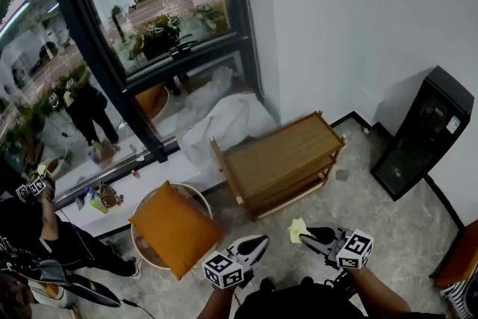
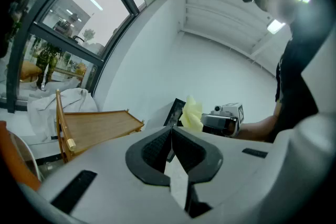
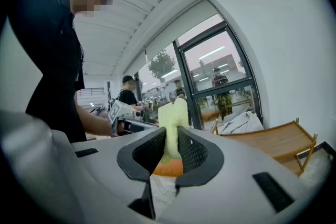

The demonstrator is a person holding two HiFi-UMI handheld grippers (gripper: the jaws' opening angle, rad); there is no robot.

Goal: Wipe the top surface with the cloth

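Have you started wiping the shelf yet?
Done: the right claw is shut on the cloth. In hand: the cloth hangs in the air, short of the shelf. Left: all the wiping of its top. The left claw is shut, empty.

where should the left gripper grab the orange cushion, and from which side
Pinch the orange cushion by its right corner, coming from the right, where the left gripper is. It lies face up on the round white tub, so its broad face is too wide for the jaws; that corner thins and seems to stick out past the rim. The jaws, now shut, must open first.
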